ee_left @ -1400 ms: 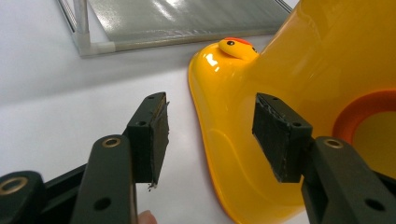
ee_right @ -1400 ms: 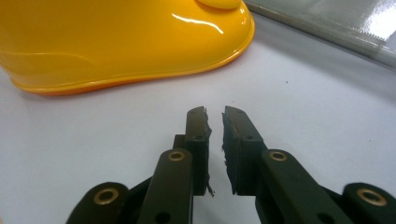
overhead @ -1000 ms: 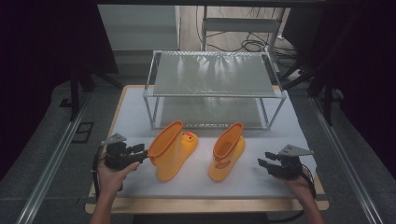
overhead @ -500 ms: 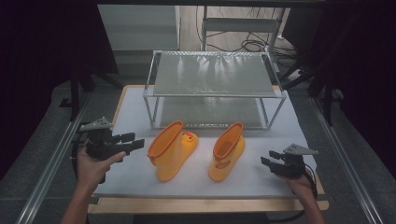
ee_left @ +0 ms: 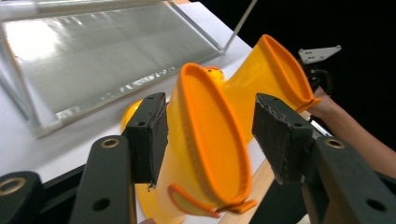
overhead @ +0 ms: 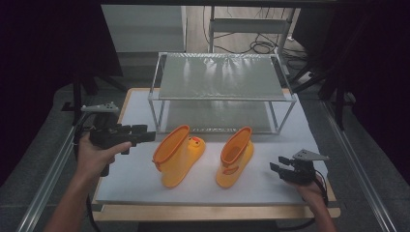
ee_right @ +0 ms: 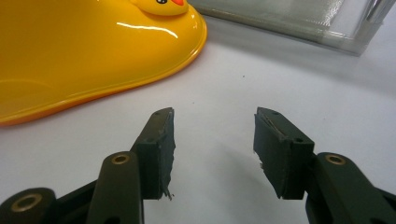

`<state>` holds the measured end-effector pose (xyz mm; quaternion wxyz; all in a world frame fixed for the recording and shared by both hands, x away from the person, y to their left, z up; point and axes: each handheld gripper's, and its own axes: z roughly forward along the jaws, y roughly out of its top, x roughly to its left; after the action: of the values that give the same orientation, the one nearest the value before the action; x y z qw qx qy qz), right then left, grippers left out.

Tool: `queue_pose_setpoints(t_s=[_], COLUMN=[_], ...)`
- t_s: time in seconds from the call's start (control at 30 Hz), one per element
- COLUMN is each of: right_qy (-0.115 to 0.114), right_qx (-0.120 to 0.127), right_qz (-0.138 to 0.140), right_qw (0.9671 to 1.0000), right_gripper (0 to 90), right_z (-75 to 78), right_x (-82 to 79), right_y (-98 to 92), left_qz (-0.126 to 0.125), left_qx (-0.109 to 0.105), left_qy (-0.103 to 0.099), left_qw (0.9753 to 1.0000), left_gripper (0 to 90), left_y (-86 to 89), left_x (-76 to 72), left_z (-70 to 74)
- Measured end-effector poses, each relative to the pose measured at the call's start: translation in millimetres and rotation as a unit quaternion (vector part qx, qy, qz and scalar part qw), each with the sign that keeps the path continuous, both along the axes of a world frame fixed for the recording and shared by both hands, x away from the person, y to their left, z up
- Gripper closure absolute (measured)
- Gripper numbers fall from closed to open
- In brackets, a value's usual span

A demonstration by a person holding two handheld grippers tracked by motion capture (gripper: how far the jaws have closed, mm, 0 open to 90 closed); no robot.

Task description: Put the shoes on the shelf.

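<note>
Two orange-yellow rubber boots stand on the white mat [overhead: 135, 179]. The left boot [overhead: 176, 154] has a duck face on its toe, and the right boot [overhead: 235, 157] stands beside it. My left gripper [overhead: 150, 137] hovers open just left of the left boot's top, not touching it. In the left gripper view my left gripper [ee_left: 210, 126] frames that boot's rim [ee_left: 210, 154], and the other boot [ee_left: 275, 79] is behind it. My right gripper [overhead: 276, 166] rests open, low, to the right of the right boot. In the right gripper view my right gripper [ee_right: 215, 135] is over bare mat, with a boot's toe [ee_right: 93, 56] at upper left.
A two-tier metal shelf rack [overhead: 222, 77] stands behind the boots at the back of the mat, its lower shelf [ee_right: 289, 18] close to the boots' toes. The wooden table edge [overhead: 212, 212] runs along the front. Dark floor and cables surround the table.
My left gripper has lifted and drawn back to the left, and now points at the left boot's top. The right gripper and both boots have hardly moved.
</note>
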<state>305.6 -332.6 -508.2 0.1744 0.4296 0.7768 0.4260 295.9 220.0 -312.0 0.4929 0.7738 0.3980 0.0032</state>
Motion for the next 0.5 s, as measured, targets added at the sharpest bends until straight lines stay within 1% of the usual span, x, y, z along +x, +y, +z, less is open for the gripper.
queue_pose_setpoints(t_s=[0.07, 0.23, 0.3, 0.37, 0.5], right_qy=[0.002, 0.003, 0.004, 0.005, 0.008], right_qx=[-0.001, -0.004, -0.005, -0.006, -0.009], right_qz=[0.0, 0.0, 0.0, -0.001, -0.002], right_qw=[1.0, 1.0, 1.0, 1.0, 0.9999], right_gripper=[48.1, 48.2, 48.2, 48.2, 48.2], right_z=[-0.4, -1.1, -1.5, -1.9, -2.6], right_x=[0.2, 0.4, 0.5, 0.8, 0.9], right_y=[0.5, 1.4, 1.6, 1.8, 2.4], left_qz=[-0.01, -0.036, -0.047, -0.058, -0.074], left_qx=[0.0, 0.014, 0.015, 0.022, 0.025], left_qy=[0.003, 0.008, 0.013, 0.016, 0.026], left_qw=[0.9999, 0.9992, 0.9987, 0.998, 0.9966], left_gripper=[46.5, 47.1, 47.1, 47.5, 47.6], left_y=[-5.5, -24.8, -33.7, -44.5, -62.0], left_x=[2.2, 9.2, 12.5, 15.8, 21.8], left_z=[4.0, 16.1, 20.2, 24.3, 27.9])
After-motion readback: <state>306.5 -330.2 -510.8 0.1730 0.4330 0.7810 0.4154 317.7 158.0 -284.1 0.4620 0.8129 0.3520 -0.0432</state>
